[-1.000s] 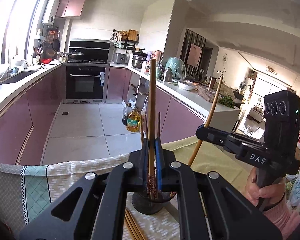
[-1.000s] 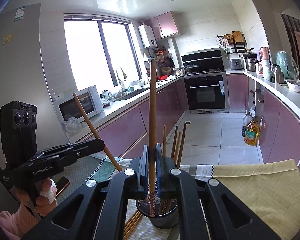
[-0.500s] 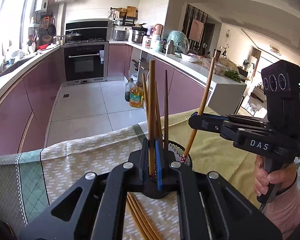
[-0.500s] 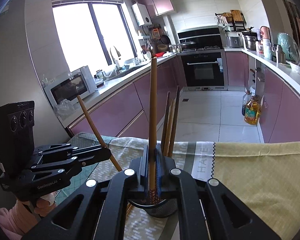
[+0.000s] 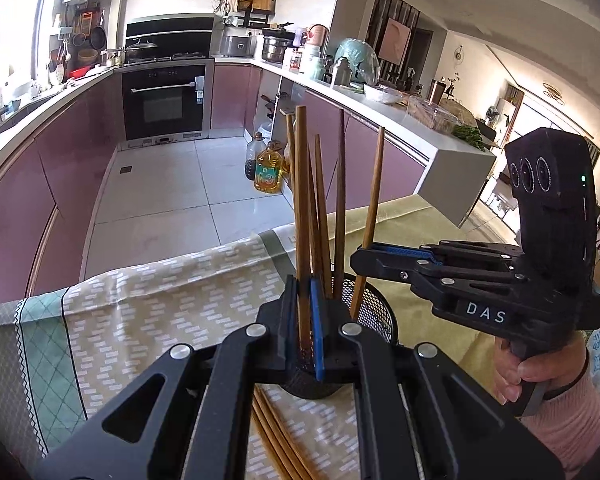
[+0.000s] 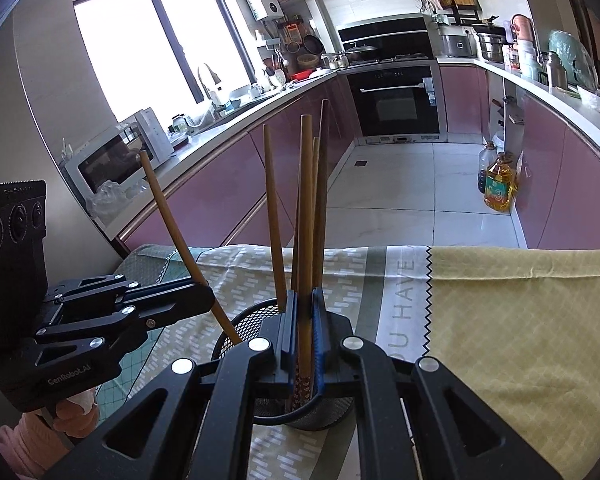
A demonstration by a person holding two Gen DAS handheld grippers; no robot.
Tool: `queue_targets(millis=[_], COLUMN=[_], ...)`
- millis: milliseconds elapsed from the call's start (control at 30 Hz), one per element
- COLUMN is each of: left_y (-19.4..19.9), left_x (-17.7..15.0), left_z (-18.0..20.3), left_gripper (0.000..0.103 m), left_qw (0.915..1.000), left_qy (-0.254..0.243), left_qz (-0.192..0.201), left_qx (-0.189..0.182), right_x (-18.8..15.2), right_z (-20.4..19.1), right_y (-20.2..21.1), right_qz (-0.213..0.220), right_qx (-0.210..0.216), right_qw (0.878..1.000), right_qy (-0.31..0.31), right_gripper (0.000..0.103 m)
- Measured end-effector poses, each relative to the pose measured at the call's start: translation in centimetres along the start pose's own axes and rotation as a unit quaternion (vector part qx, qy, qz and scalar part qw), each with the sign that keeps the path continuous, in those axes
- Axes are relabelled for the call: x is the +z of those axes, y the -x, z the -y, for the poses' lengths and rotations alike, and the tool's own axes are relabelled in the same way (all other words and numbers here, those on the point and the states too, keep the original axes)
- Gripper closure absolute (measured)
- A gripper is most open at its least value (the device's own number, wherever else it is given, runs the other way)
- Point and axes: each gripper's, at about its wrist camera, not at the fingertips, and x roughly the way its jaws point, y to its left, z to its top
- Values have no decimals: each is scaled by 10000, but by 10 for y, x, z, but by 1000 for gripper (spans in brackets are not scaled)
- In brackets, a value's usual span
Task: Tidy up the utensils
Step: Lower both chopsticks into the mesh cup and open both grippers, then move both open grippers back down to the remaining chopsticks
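I keep each gripper's jaws pinching one brown wooden chopstick (image 5: 302, 216) upright. That lines both tips up with the black mesh cup (image 5: 374, 312).

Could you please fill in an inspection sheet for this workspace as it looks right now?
Surface: table under a patterned cloth.
Job's things: mesh holder with upright chopsticks; loose chopsticks lying beside it.
Clutter: nothing seen on the cloth.
Grippers: left gripper and right gripper each shut on a chopstick, tips in the holder.
Cables: nothing seen.
Surroundings: kitchen, oven, oil bottle on the floor.
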Motion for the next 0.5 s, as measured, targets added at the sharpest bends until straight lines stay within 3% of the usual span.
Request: queue_targets(millis=[333, 500], left_y=[-8, 8], left_x=[-8, -19], left_z=[-3, -4], left_gripper=[95, 87], left_qw=[9999, 9996], left_qy=[101, 151], left_qz=[-37, 178], left_qx=[62, 160], right_x=[-3, -10], right_z=[1, -4], right_y=[6, 22], right_qz=[123, 294], right_qx=[25, 43], right_qw=[9999, 9995], right_qy=[-46, 44], right_gripper=[94, 82])
